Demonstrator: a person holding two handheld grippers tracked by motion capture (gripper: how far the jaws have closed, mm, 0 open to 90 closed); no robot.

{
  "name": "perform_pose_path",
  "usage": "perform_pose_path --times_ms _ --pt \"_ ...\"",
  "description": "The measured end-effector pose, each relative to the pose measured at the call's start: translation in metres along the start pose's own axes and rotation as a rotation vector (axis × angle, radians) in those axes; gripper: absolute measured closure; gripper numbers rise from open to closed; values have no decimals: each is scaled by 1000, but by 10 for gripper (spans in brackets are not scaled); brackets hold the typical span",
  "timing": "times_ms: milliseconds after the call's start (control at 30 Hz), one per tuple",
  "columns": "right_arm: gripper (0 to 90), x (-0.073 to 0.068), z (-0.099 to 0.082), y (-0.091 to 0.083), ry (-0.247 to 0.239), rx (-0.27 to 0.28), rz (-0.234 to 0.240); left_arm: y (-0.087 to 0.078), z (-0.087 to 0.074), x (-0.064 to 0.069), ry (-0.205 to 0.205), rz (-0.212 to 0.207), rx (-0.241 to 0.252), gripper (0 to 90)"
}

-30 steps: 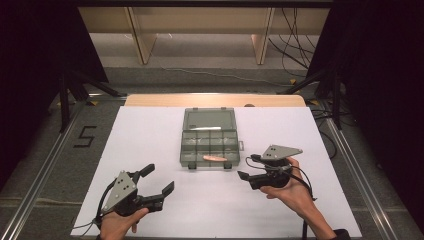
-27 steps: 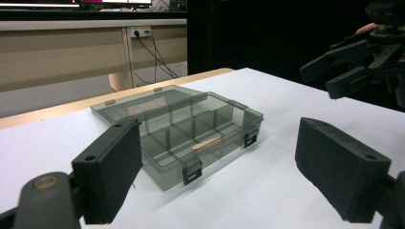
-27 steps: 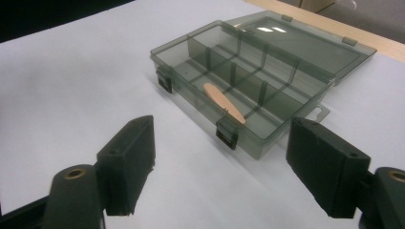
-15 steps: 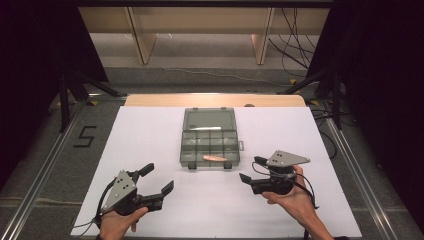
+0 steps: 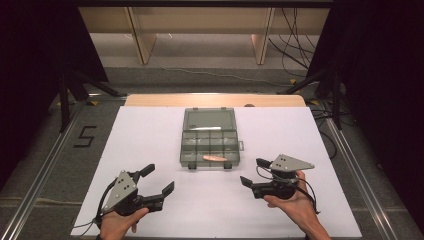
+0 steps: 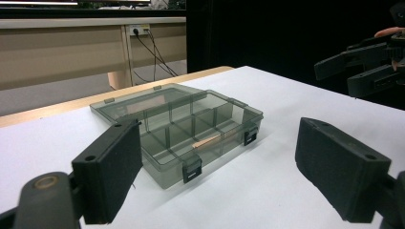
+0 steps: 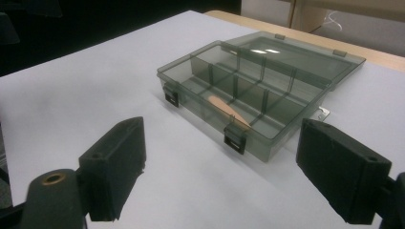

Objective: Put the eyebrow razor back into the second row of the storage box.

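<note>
Now: open organiser box (image 5: 210,138) on the white worktop (image 5: 150,135), both tools clear of it.

High view: left hand-held gripper (image 5: 157,181) and right hand-held gripper (image 5: 254,172) gape empty near the box's front, the right's jaws having just been opening. Left gripper view: a tan piece (image 6: 206,141) lies in a front compartment. Right gripper view: lid laid back.

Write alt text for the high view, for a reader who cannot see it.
A smoky clear compartment box lies open mid-table on a white sheet, with a slim orange piece in its front row. Nearer the camera, two hands each hold an open, empty claw: the left claw and the right claw, both short of the box.
</note>
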State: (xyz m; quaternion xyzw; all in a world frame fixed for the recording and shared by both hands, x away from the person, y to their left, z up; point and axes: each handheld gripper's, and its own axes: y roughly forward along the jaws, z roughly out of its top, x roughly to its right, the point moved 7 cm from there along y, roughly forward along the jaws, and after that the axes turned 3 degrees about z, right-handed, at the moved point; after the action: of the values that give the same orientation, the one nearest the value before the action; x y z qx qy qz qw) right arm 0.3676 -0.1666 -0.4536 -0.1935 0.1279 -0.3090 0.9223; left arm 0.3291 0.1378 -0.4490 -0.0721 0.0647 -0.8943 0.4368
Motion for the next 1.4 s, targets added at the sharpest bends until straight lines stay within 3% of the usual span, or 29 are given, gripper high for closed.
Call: perform_pose_path --times_ms 267,767,1200,1400 --pt "182 0 -1 -6 -20 23 -28 0 0 2 5 -10 -3 160" --pt "173 -4 -9 -9 -2 29 -10 0 0 2 6 -11 -2 160" --pt "169 -3 -14 -13 9 54 -15 0 -1 2 7 -12 -4 160" --pt "166 -4 -17 -17 16 41 -21 0 -1 2 7 -14 -7 160"
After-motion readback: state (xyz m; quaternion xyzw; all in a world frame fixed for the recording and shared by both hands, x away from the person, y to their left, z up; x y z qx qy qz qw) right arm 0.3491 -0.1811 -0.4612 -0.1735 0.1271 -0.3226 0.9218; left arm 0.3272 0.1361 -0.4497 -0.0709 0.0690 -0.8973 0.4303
